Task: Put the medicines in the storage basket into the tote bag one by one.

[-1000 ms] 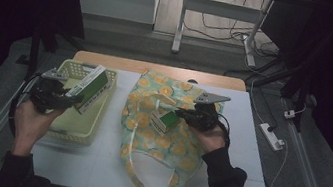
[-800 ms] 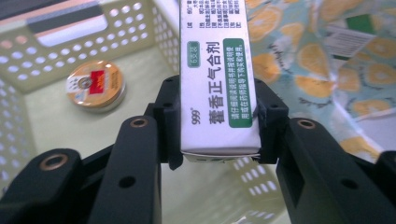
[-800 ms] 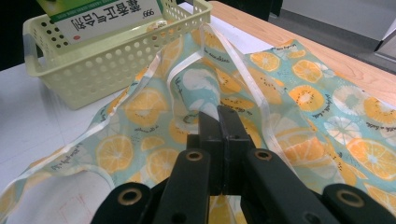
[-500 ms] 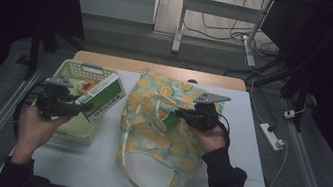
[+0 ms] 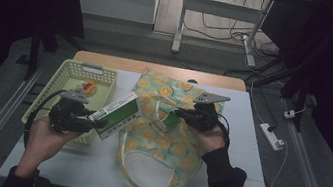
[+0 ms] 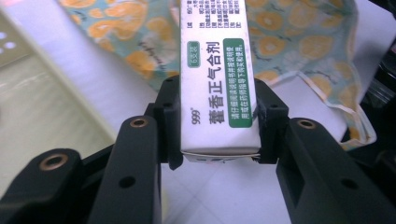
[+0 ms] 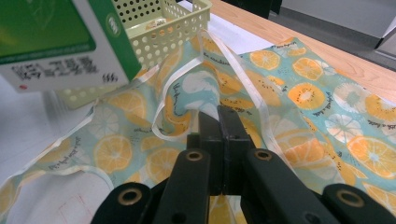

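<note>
The perforated plastic basket stands at the left of the counter; it is rigid, pale yellow-green, and holds a small round item. Just to its right, the left gripper is clamped across one end of the medicine box, which is carried above the counter between the basket and the fabric bag. In the left gripper view the black pads press on the two narrow side faces of the box. The box is judged to be light, thin printed card, stiff along its length but easily crushed, with a smooth surface that may slip; a moderate grip on the side faces near one end is judged suitable. The bag is soft, limp printed cloth with an orange-slice pattern and pale tape handles. The right gripper is fully closed on a fold of that cloth near the mouth, lifting the edge.
</note>
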A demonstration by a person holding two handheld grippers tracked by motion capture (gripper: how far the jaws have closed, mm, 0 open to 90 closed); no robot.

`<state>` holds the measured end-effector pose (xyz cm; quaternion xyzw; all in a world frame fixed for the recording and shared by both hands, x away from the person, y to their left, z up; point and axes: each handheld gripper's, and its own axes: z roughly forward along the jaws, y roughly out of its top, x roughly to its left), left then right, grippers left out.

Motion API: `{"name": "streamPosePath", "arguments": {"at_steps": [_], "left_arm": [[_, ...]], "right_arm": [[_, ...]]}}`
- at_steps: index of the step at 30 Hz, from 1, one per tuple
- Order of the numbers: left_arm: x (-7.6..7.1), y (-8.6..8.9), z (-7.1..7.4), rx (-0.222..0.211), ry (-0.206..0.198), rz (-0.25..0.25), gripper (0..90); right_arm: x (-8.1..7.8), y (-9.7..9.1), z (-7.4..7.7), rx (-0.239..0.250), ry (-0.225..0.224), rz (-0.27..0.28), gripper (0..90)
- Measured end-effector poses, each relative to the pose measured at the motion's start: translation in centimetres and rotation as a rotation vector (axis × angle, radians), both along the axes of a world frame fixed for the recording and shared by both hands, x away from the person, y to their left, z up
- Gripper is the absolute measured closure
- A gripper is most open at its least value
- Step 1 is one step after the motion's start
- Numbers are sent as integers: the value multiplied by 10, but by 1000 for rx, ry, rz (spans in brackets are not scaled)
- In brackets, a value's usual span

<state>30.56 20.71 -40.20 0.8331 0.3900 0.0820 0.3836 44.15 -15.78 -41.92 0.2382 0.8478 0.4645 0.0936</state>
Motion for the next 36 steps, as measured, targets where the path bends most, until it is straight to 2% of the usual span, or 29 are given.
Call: {"name": "streamPosePath", "arguments": {"at_steps": [9,16,21,24,36], "left_arm": [[-1,-21,-7,-5,35,-76,619],[2,-42,-20,33,65,-121,619],[5,-51,-27,58,70,-129,618],[8,-60,-35,81,77,-122,618],[20,-78,-53,107,99,-128,618]], "right_arm": [[0,0,0,-1,-1,-2,894],[-1,0,1,1,-6,-1,895],[-1,0,1,2,-7,-1,894],[-1,1,0,1,-7,3,894],[-2,3,0,2,-10,8,895]]}}
